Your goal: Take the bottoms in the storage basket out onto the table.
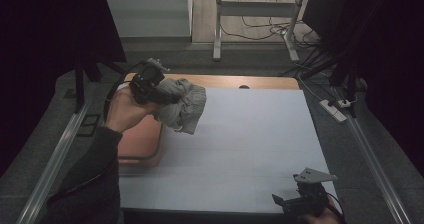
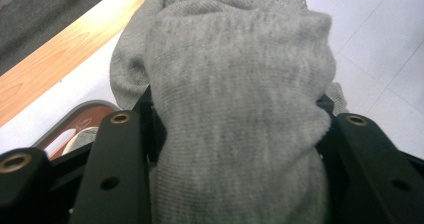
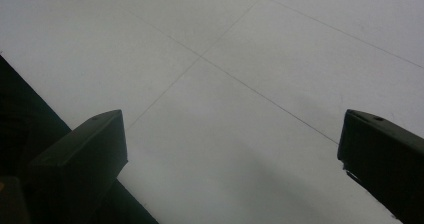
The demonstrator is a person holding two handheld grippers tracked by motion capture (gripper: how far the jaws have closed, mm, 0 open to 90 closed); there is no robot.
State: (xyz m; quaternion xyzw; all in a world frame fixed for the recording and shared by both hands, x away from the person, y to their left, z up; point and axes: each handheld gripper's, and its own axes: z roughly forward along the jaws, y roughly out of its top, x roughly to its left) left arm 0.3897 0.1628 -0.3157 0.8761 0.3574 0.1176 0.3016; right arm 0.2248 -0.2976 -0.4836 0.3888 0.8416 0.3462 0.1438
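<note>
A bundle of grey knitted cloth (image 1: 184,105) hangs above the white table sheet (image 1: 240,149) at the far left. My left gripper (image 1: 167,98) is shut on it, held up in the person's left hand. In the left gripper view the grey cloth (image 2: 235,99) bulges out between the two black jaws and hides the gap between them. My right gripper (image 1: 295,200) rests low at the table's near right corner, open, with nothing between its jaws. The right gripper view looks down at the bare white sheet (image 3: 230,84) between widely spread jaws.
A brown tray (image 1: 142,143) lies at the table's left edge below the raised hand; in the left gripper view the tray (image 2: 82,115) holds something pale. A wooden strip (image 1: 225,80) runs along the far edge. Metal rails flank the table, with cables and a power strip (image 1: 333,109) on the right.
</note>
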